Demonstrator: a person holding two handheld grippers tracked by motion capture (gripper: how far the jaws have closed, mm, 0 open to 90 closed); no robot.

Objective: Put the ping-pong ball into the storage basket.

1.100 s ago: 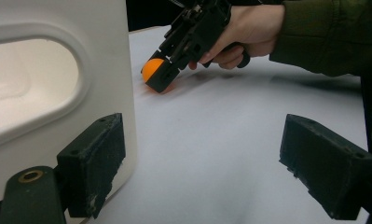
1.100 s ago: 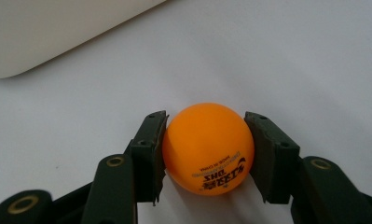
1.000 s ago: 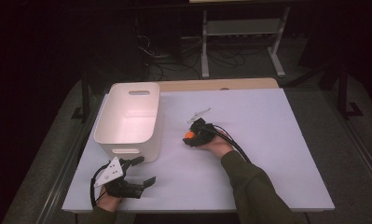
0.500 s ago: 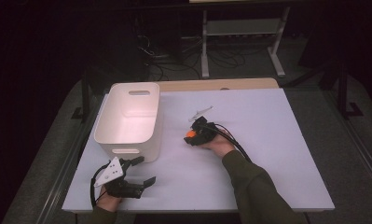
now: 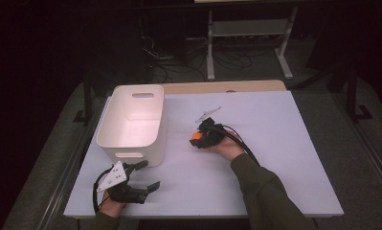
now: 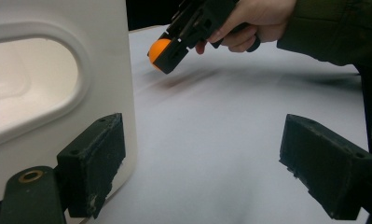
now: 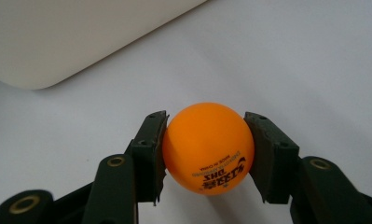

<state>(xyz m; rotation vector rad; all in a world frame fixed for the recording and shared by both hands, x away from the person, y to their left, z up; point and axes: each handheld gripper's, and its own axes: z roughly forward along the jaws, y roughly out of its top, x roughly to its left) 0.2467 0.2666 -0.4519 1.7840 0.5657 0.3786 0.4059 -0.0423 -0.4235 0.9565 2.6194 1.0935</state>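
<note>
White table [image 5: 284, 158] under orange ball [image 7: 207, 147], dark room around

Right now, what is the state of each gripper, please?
Left gripper: open, holding nothing, beside the white plastic bin.
Right gripper: closed on the small orange table-tennis ball.
</note>
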